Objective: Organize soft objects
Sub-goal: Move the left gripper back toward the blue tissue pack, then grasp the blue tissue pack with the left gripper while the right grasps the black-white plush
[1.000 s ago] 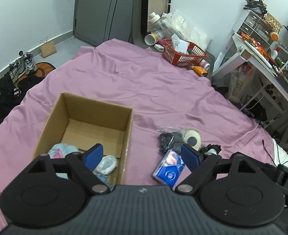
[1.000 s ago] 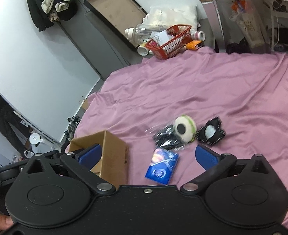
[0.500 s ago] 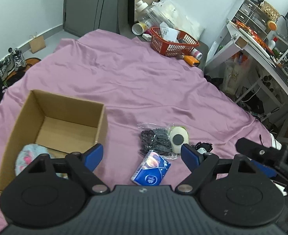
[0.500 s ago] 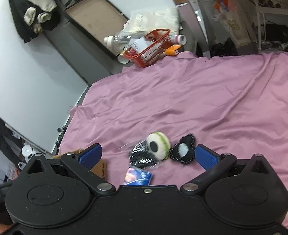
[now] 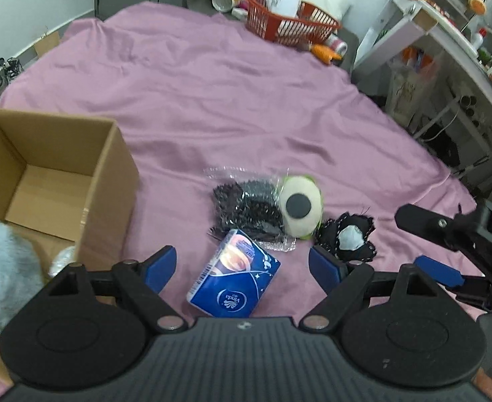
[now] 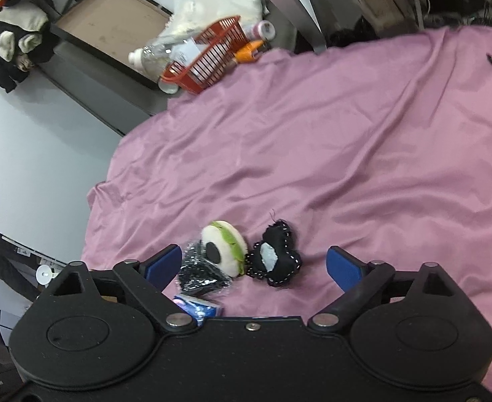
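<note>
A: Pink bedsheet (image 5: 232, 100); cardboard box (image 5: 112, 174) at left, grey plush (image 5: 1, 268) inside.

B: Grippers?

A: Left gripper (image 5: 242, 264) wide open, empty, blue tissue pack (image 5: 236, 284) lying between its fingers. Right gripper (image 6: 254, 264) wide open, empty; round cream plush (image 6: 224, 248) and black pouch (image 6: 276, 256) just beyond its tips, touching.

The blue tissue pack (image 5: 234, 276) on the bed, at 6 o'clock from the round plush, carries the brand "Vinda" in white beneath a round white logo. A barcode runs along its edge, too small to read.
</note>
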`<move>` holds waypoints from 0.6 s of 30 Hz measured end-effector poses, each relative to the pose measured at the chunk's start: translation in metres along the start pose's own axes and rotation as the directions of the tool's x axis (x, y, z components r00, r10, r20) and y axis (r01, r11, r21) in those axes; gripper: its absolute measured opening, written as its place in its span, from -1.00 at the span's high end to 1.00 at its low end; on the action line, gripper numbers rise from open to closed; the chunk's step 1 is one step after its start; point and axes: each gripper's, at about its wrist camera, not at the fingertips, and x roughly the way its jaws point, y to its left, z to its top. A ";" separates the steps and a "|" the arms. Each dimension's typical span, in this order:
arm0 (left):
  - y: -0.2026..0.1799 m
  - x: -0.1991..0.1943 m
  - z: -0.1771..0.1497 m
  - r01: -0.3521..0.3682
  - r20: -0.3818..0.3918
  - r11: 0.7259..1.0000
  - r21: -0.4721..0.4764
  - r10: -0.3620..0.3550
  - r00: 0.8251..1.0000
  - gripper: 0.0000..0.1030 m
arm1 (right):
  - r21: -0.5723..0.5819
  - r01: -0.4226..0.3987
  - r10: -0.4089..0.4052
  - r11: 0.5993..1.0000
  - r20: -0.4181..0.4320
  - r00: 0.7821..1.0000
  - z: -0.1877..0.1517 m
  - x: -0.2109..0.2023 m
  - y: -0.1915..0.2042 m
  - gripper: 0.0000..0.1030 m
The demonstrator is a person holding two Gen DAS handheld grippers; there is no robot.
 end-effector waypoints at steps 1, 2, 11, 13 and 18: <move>-0.001 0.005 -0.001 -0.005 -0.007 1.000 -0.001 0.005 1.000 -0.65 | -0.001 0.001 -0.001 1.000 -0.008 1.000 0.000 0.005 -0.001 -0.79; -0.001 0.011 -0.002 -0.009 -0.014 1.000 -0.002 0.009 1.000 -0.65 | -0.002 0.005 -0.005 1.000 -0.018 1.000 0.000 0.009 -0.002 -0.79; 0.000 0.063 -0.018 -0.085 -0.126 0.996 0.007 0.085 0.988 -0.64 | -0.023 0.071 -0.073 0.997 -0.107 0.992 -0.002 0.057 -0.013 -0.77; 0.000 0.067 -0.019 -0.098 -0.119 0.995 0.008 0.098 0.988 -0.64 | -0.030 0.073 -0.076 0.997 -0.109 0.991 -0.003 0.062 -0.013 -0.77; -0.001 0.067 -0.016 -0.141 -0.098 0.990 -0.019 0.138 0.986 -0.36 | -0.083 0.097 -0.104 0.992 -0.086 0.991 -0.005 0.070 -0.010 -0.66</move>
